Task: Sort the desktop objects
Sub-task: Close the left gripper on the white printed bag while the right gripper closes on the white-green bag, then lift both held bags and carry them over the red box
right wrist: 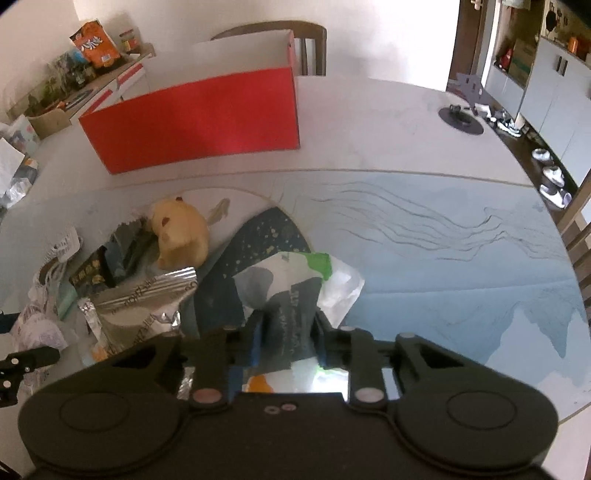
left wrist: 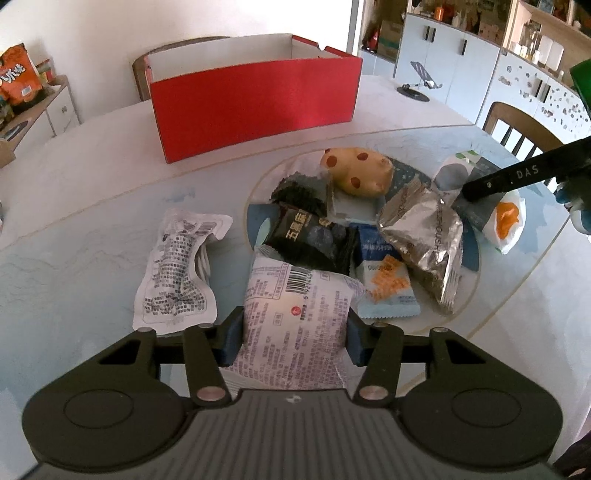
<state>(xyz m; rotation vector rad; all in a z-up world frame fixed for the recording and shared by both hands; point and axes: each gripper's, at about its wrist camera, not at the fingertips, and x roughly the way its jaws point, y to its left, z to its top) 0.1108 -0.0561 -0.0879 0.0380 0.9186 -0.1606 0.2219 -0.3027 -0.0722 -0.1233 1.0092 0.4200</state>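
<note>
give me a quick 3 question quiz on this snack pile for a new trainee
1. True or false: the red box stands beyond the snack pile.
2. What does the left tool grip? A) silver foil bag B) white packet with a barcode C) spotted plush toy
3. Fill in: the right tool is shut on the dark and ____ packet.

Key
1. True.
2. B, the white barcode packet.
3. White, the dark and white packet, with a green corner.

White wall point(left wrist: 110, 29), grey cabinets point(left wrist: 443, 62) — wooden chair point(left wrist: 517, 125) beside table.
</note>
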